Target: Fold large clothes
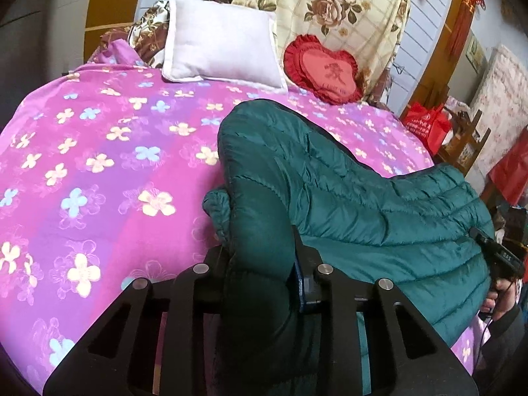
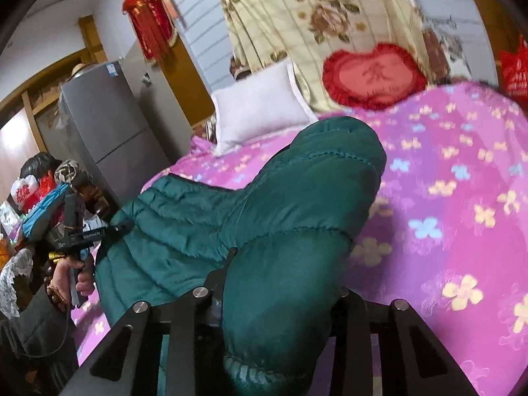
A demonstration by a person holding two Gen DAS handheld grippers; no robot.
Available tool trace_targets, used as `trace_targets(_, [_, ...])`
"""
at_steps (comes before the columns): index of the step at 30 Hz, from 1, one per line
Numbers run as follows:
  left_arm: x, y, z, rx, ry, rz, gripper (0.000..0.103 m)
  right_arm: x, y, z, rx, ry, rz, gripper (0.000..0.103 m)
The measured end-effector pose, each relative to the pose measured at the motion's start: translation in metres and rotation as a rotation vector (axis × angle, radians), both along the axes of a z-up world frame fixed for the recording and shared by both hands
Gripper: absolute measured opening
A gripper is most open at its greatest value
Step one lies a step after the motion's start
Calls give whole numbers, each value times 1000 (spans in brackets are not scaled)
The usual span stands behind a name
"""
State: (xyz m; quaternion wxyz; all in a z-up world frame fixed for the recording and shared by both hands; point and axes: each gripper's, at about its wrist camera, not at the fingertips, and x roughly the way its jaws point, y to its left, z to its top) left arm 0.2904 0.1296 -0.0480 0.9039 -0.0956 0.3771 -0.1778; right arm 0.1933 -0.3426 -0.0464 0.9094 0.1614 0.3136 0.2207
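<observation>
While each gripper (image 1: 260, 264) (image 2: 283, 283) pinches its padded fold, the green jacket (image 1: 363, 204) stretches between them.

White pillow (image 1: 221, 41) and red heart-shaped cushion (image 1: 325, 69) at the head of the bed (image 1: 99, 165), rose-print quilt (image 1: 333, 6) behind, grey fridge (image 2: 109, 118) beside the bed, red bag (image 1: 425, 125) by its far corner.

Light: soft, even indoor brightness, no visible source | Shadows: faint, deepest beneath the green jacket (image 1: 346, 198) | Glare: slight sheen on its quilting | Blur: right wrist view smeared across the pink bedspread (image 2: 462, 214) and the red cushion (image 2: 373, 76); left wrist view sharper | Distortion: fisheye bending, dark vignetted corners
</observation>
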Motion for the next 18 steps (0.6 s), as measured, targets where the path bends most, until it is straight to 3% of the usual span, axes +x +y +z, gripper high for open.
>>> trace_targets(8, [-17,-3,16,-30,-8,-23,26,-18,-1,31,-23,-66,-64,31])
trace_targets(18, [-64,0,52,-71,-73,-42,26,-55,-9,59,-27,-109,-60,31])
